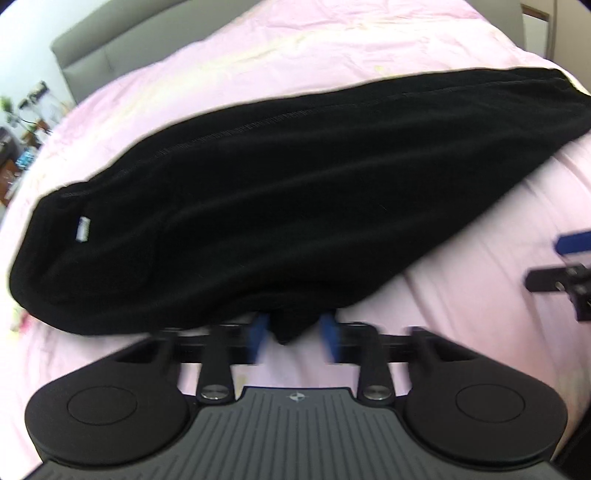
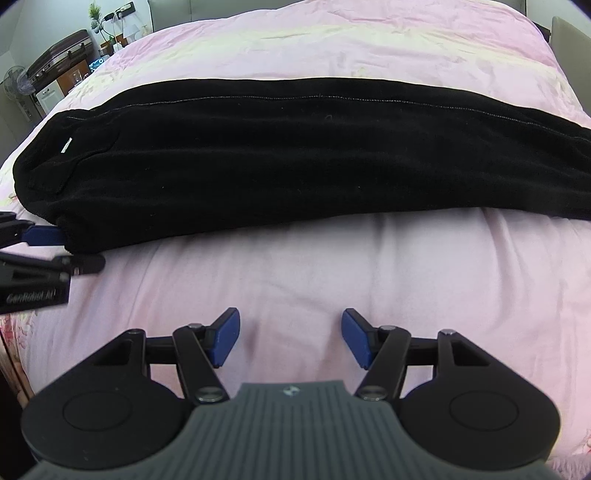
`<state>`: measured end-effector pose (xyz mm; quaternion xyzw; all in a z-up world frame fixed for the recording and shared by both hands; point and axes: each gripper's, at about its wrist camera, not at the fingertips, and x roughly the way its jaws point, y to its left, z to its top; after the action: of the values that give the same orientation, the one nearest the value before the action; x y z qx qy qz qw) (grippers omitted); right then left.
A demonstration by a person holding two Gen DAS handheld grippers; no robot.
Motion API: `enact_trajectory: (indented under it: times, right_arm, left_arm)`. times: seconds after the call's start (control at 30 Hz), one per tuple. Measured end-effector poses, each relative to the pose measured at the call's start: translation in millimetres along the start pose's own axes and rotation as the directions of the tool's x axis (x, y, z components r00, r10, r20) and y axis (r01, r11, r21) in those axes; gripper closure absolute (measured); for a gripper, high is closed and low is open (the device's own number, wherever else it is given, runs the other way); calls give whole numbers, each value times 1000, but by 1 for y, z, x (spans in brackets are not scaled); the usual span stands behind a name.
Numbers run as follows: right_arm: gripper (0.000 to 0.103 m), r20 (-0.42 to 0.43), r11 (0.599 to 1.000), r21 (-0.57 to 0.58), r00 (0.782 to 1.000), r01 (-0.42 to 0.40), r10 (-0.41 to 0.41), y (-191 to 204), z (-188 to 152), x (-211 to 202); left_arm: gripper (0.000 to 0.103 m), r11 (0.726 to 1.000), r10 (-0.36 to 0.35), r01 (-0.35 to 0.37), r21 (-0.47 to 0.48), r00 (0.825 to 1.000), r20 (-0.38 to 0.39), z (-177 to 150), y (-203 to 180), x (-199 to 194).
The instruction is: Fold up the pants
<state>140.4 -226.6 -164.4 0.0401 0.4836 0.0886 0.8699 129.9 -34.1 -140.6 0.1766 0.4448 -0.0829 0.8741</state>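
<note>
Black fleece pants [image 1: 295, 192] lie folded lengthwise across the pink bed sheet [image 1: 461, 295], with a small white label [image 1: 83, 229] near their left end. My left gripper [image 1: 293, 334] is at the near edge, and a bunched corner of the cloth fills the gap between its blue pads [image 1: 258, 334]. In the right wrist view the same pants [image 2: 295, 158] stretch across the frame, and the left gripper [image 2: 70, 249] bites their near-left corner. My right gripper [image 2: 290, 339] is open over bare sheet [image 2: 295, 266], short of the pants, with nothing between its fingers. It also shows at the far right as right gripper [image 1: 565, 266].
A grey padded headboard [image 1: 92, 55] stands behind the bed. Off the bed's left side are a suitcase [image 2: 59, 55], a fan [image 2: 16, 83] and a small plant [image 2: 95, 11]. Pink sheet [image 2: 332, 48] continues beyond the pants.
</note>
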Motion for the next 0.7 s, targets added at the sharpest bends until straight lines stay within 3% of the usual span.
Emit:
enact_trajectory:
  times: [0.17, 0.3, 0.5, 0.63, 0.7]
  right_arm:
    - [43, 1, 1000, -4, 1000, -7, 7, -2, 2, -5]
    - [44, 65, 989, -115, 993, -96, 103, 12, 11, -14]
    - [45, 72, 925, -338, 975, -176, 212, 55, 29, -8]
    - [45, 58, 899, -404, 976, -168, 209, 70, 40, 4]
    - [45, 41, 901, -400, 979, -169, 202, 72, 47, 12]
  left_arm:
    - [94, 999, -39, 41, -29, 997, 62, 27, 28, -27]
    - [96, 997, -74, 74, 6, 997, 29, 54, 42, -39]
    - [97, 988, -139, 147, 55, 982, -128, 64, 46, -36]
    - [99, 977, -174, 197, 79, 957, -232, 45, 41, -20]
    - [100, 973, -207, 227, 44, 940, -270, 29, 42, -8]
